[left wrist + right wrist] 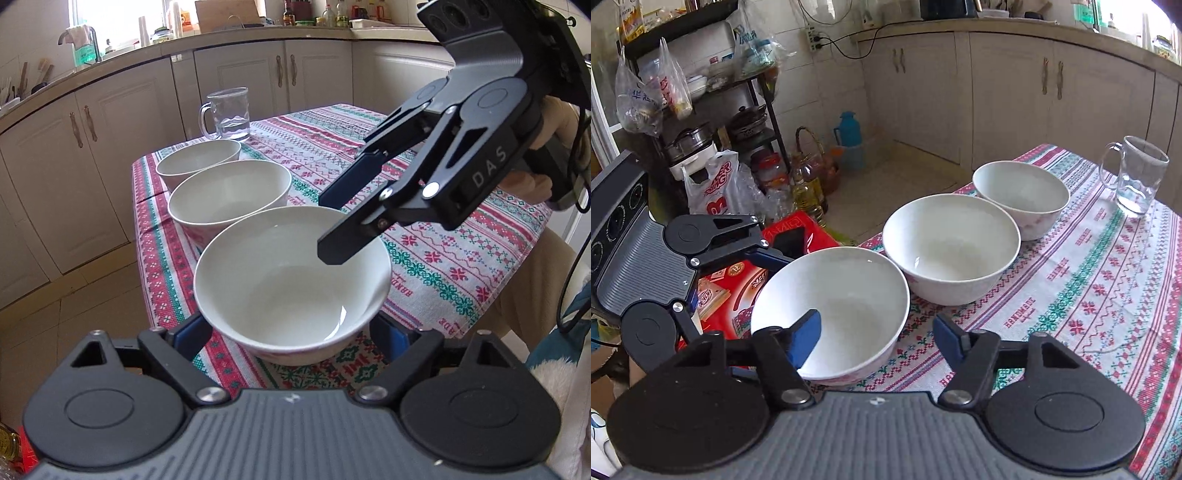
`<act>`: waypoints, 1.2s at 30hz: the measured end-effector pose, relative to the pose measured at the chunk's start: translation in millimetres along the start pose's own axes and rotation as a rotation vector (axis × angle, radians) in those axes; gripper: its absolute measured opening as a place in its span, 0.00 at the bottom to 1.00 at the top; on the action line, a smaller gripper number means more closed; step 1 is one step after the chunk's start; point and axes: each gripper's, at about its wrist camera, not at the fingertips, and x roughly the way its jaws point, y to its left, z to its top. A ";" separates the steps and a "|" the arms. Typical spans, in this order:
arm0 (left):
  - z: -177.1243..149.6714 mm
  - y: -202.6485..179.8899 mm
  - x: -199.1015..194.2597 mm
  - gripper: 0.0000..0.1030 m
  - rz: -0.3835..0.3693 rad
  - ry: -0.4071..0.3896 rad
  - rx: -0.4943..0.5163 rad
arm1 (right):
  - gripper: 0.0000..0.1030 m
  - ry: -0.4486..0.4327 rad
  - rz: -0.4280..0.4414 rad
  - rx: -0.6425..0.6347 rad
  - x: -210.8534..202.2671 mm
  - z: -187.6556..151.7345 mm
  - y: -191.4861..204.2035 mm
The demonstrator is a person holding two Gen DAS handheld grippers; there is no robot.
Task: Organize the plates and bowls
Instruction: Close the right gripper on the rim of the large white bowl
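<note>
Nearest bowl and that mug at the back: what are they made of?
Nearest bowl: likely glazed ceramic, glossy white with sharp window glints inside. Mug: clear glass by the look, since the cabinets show straight through it; clear plastic can't be excluded.

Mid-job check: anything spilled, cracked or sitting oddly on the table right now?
Nothing looks spilled or broken. Only the nearest bowl stands out: it sits close to the edge of the tablecloth. The right gripper straddles its rim without pressing, and the left gripper flanks its sides.

White bowls (pixel 291 280); tablecloth (pixel 461 251) striped red, green, white.
</note>
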 end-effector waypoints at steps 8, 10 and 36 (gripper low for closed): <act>1.2 0.3 -0.6 0.88 -0.005 -0.011 0.008 | 0.54 0.024 0.042 -0.013 6.5 -0.4 2.4; 1.8 0.6 -0.6 0.88 -0.005 -0.009 0.009 | 0.54 0.022 0.038 -0.016 6.7 -0.5 3.6; 41.3 -42.7 20.7 0.88 -0.124 -0.025 0.114 | 0.56 -0.049 -0.083 0.069 -52.3 -36.6 -14.4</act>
